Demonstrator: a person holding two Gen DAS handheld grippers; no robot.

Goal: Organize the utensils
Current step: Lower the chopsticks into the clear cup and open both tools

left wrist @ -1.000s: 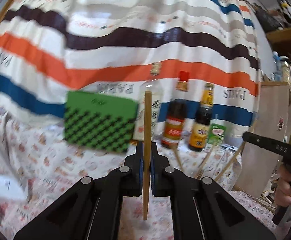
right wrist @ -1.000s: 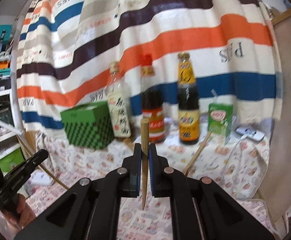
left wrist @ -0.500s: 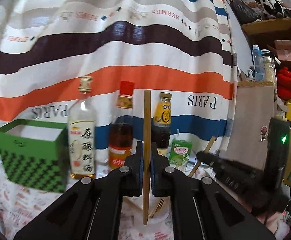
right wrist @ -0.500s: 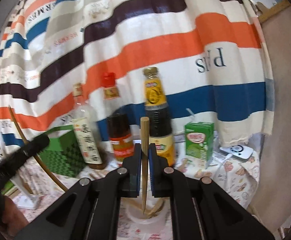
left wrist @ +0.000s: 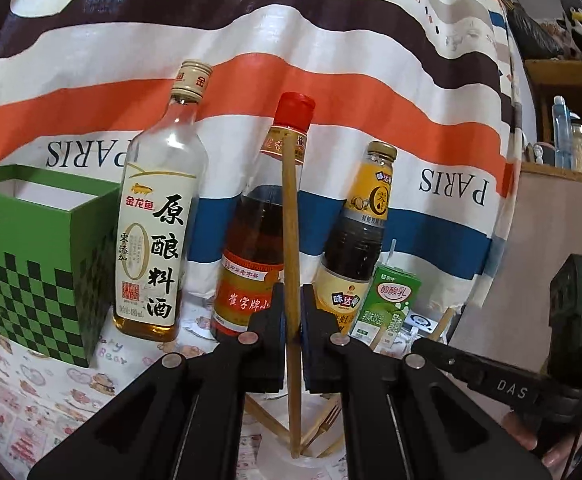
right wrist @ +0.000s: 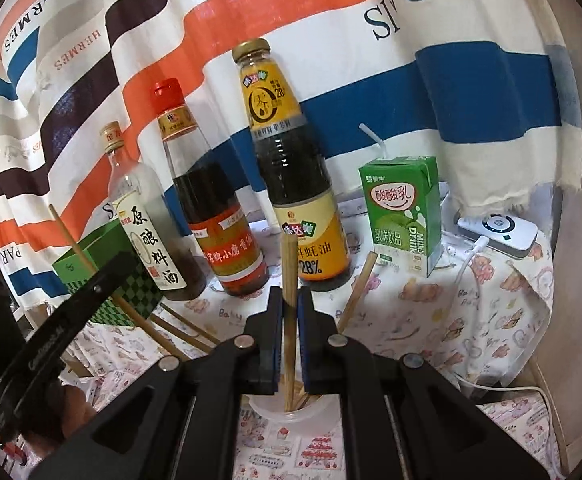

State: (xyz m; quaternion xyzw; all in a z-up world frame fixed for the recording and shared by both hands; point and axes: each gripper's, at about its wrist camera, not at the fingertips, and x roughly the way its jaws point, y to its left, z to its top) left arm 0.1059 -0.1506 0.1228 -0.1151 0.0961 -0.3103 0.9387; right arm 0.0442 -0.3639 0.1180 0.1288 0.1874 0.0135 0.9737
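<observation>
In the left wrist view, my left gripper point(left wrist: 292, 300) is shut on a long wooden chopstick point(left wrist: 291, 216) that stands nearly upright. Its lower tip reaches into a translucent plastic cup point(left wrist: 323, 462) holding more chopsticks and a small fork point(left wrist: 329, 416). My right gripper point(right wrist: 289, 300) is shut on a shorter chopstick point(right wrist: 289, 264), whose lower end dips into the same cup point(right wrist: 267, 408). Each gripper shows in the other's view: the right gripper point(left wrist: 423, 346) enters from the right, and the left gripper point(right wrist: 121, 266) comes from the left with its chopstick point(right wrist: 71, 244).
Behind the cup stand a clear wine bottle point(left wrist: 155, 240), a red-capped bottle point(left wrist: 251, 264) and a yellow-labelled sauce bottle point(left wrist: 355, 248). A green checkered box point(left wrist: 31, 264) is at left, a green drink carton point(right wrist: 403, 216) at right. Loose chopsticks point(right wrist: 355, 292) and a white device with cable point(right wrist: 499, 232) lie on the patterned cloth.
Both grippers have closed in on the cup in front of the bottles, each keeping its chopstick. The left view swung from the green box to the bottles. The stick tips now reach the cup.
</observation>
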